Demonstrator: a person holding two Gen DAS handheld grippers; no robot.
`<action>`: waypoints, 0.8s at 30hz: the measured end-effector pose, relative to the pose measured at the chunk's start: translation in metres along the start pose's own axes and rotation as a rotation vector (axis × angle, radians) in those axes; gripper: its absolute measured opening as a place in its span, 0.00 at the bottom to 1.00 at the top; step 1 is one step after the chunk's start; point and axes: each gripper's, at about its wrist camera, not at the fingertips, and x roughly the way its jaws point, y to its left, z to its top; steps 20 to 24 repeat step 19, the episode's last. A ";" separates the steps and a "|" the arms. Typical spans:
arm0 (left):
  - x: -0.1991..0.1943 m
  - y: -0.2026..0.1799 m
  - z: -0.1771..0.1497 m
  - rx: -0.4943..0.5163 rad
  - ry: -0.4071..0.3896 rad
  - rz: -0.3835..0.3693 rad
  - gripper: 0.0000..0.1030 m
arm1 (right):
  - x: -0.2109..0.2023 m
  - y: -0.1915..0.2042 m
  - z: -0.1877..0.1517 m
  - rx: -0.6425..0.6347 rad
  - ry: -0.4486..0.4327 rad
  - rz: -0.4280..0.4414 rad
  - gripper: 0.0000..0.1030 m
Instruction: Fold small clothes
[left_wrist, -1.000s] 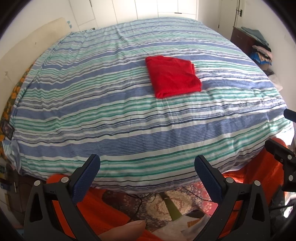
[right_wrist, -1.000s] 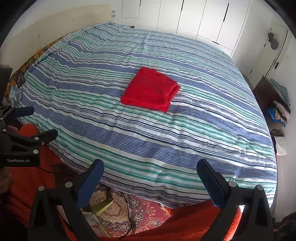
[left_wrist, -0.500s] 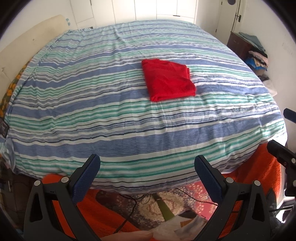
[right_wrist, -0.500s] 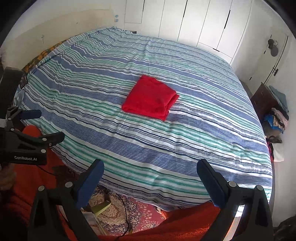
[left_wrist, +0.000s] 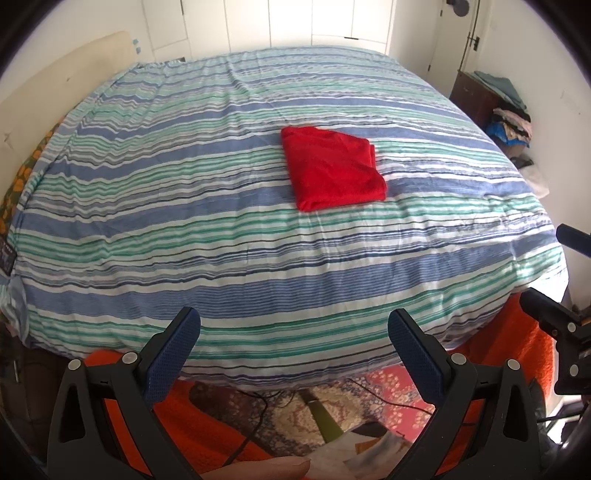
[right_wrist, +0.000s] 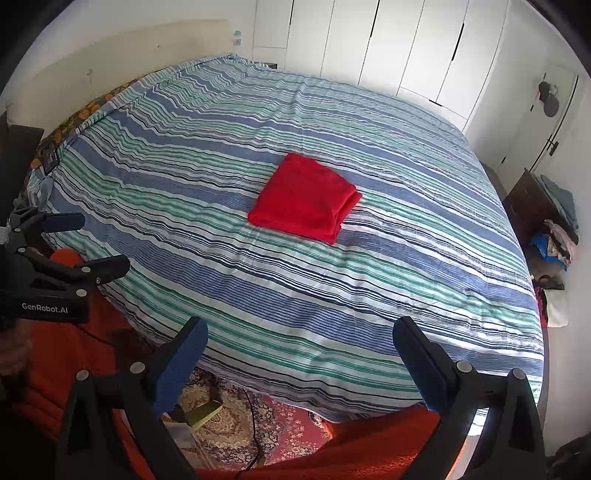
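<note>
A red garment (left_wrist: 332, 168) lies folded into a neat rectangle near the middle of the striped bed (left_wrist: 184, 221); it also shows in the right wrist view (right_wrist: 304, 197). My left gripper (left_wrist: 293, 332) is open and empty, held back off the bed's near edge, far from the garment. My right gripper (right_wrist: 299, 338) is open and empty too, also off the near edge. The left gripper shows at the left of the right wrist view (right_wrist: 86, 245), and the right gripper at the right edge of the left wrist view (left_wrist: 554, 269).
The bed (right_wrist: 406, 258) has a blue, green and white striped cover. A dark dresser with piled clothes (right_wrist: 546, 221) stands at the right wall. White wardrobe doors (right_wrist: 388, 40) line the far wall. A patterned rug and cable (left_wrist: 295, 410) lie on the floor below.
Both grippers have pulled back and risen a little from the bed, so the bed and garment look smaller. The garment has not moved. Both stay open.
</note>
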 end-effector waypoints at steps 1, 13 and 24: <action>0.000 -0.001 0.000 0.001 -0.001 0.000 0.99 | 0.000 -0.001 0.000 0.000 0.000 0.000 0.97; -0.001 -0.001 0.000 0.002 -0.003 -0.003 0.99 | 0.004 0.001 -0.001 0.000 0.008 0.005 0.97; -0.005 -0.004 -0.002 0.020 -0.038 0.033 0.99 | 0.006 0.001 -0.001 0.005 0.011 0.007 0.97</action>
